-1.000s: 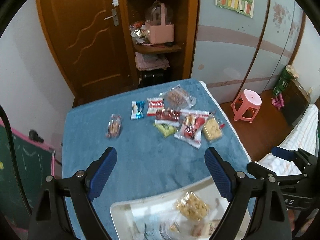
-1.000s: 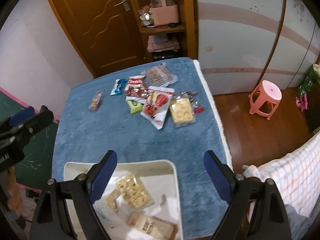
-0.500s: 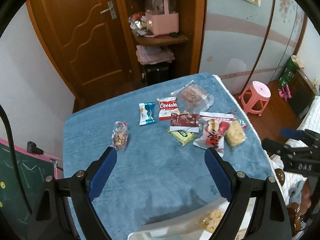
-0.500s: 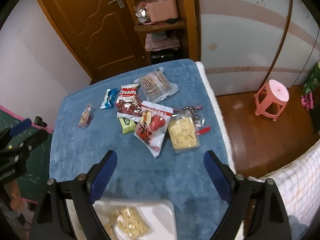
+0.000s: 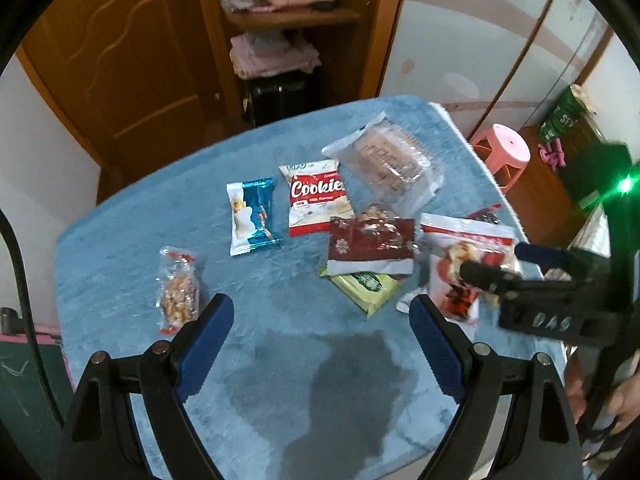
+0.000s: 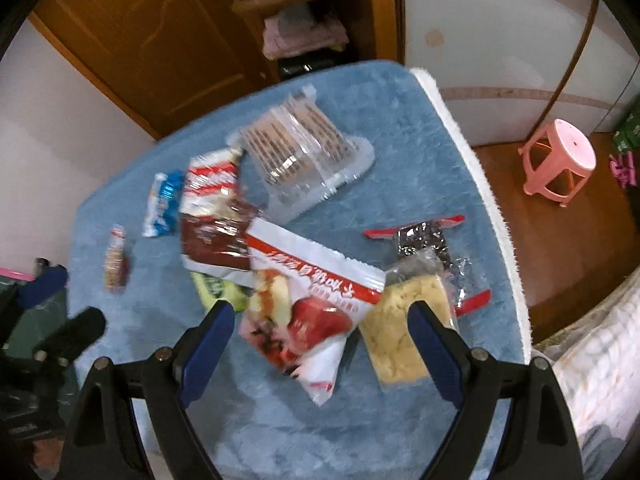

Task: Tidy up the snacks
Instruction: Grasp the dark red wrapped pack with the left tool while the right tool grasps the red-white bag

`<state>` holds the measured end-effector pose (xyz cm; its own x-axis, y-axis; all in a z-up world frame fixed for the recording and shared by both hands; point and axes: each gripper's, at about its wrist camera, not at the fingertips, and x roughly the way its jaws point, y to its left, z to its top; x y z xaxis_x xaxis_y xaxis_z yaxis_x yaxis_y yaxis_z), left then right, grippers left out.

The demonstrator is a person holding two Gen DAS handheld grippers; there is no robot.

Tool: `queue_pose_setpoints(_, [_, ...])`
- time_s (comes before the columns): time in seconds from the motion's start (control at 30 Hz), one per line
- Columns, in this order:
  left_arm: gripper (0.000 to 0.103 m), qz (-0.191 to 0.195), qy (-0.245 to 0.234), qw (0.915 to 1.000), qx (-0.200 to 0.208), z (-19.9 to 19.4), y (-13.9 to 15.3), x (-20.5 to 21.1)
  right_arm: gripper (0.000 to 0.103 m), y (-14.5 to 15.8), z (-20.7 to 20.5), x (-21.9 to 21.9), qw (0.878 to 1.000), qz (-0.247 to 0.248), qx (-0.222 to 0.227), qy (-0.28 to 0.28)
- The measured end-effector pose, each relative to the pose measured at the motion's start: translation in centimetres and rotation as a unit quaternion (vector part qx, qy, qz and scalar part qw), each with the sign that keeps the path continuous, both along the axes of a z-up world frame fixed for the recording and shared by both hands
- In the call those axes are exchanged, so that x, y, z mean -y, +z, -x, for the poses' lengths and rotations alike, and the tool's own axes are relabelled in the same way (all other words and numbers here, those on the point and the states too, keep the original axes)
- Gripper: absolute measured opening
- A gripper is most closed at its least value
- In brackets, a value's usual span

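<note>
Two hand-held grippers hang over a desk draped in blue plush cloth, both with jaws spread wide and nothing between them. The left gripper is poised above bare cloth, a clear packet of nuts just beside its left finger. Scattered ahead of it lie a blue-and-white wrapper, a red-and-white "Cookies" pack, a clear bag of brown biscuits, a dark red packet overlapping a green one, and a large white-and-red snack bag. The right gripper is directly above that large bag, with a clear pack of yellow crackers touching the bag's right edge and a red-ended twist-wrapped sweet near the desk's far right side. A pink stool stands on the wooden floor beyond the desk.
</note>
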<state>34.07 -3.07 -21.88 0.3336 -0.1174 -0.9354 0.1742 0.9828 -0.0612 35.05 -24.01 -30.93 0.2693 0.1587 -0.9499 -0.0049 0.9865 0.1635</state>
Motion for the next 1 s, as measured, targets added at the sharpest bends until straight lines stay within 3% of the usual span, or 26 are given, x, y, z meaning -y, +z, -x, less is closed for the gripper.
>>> queue_pose_setpoints(0.1, [0.089, 0.004, 0.003, 1.0000, -0.008, -1.1, -1.2, -0.1, 0.089, -1.8, -0.4, -0.7, 1.000, 0.002, -0.021, 0.001])
queue_pose_setpoints(0.2, [0.089, 0.010, 0.002, 0.9999, -0.013, -2.0, -2.0, 0.3, 0.088, -2.0, -0.3, -1.6, 1.000, 0.013, -0.003, 0.014])
queue_pose_setpoints(0.23, [0.089, 0.012, 0.000, 0.9998, -0.015, -2.3, -2.2, 0.4, 0.082, -2.0, -0.2, -1.8, 1.000, 0.018, 0.000, 0.018])
queue_pose_setpoints(0.27, [0.089, 0.013, -0.001, 0.9998, -0.016, -2.6, -2.5, 0.6, 0.069, -1.9, -0.1, -2.1, 0.999, 0.024, 0.010, 0.025])
queue_pose_setpoints(0.37, [0.089, 0.018, -0.008, 0.9996, -0.019, -3.3, -3.1, 1.3, 0.059, -1.4, 0.3, -2.3, 0.999, 0.022, 0.017, 0.038])
queue_pose_setpoints(0.67, [0.089, 0.013, -0.033, 0.9989, -0.031, -5.3, -5.6, 3.7, 0.058, 1.5, 2.2, 0.5, 0.998, -0.016, 0.036, 0.038])
queue_pose_setpoints(1.0, [0.087, 0.003, -0.033, 0.9983, -0.048, -7.5, -8.7, 4.9, 0.058, 0.3, 1.5, 1.5, 0.999, -0.026, 0.030, 0.021])
